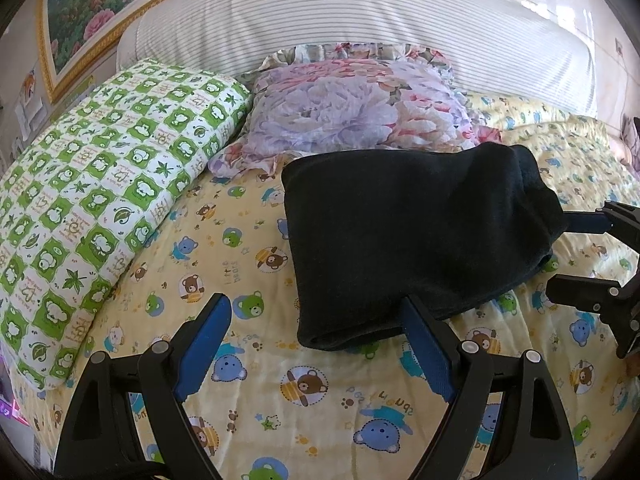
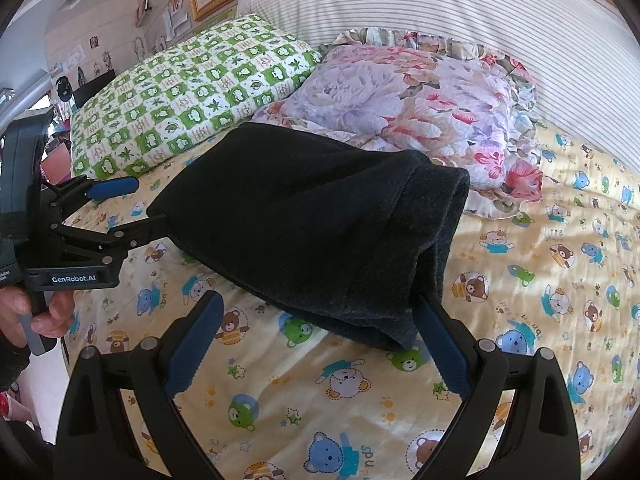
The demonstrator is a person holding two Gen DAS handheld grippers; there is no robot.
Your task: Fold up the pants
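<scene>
bare bed (image 1: 248,248) lies open left of the pants (image 1: 420,240) and near both cameras; green pillow (image 1: 100,184) and floral pillow (image 1: 344,108) block the far side, headboard (image 1: 360,12) behind

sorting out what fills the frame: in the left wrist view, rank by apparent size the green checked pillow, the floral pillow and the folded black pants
1. Green checked pillow, largest, though it lies nearer the camera's side.
2. Folded black pants.
3. Floral pillow, smallest; its lower edge is partly hidden by the pants, so ranks two and three are unsure.
</scene>
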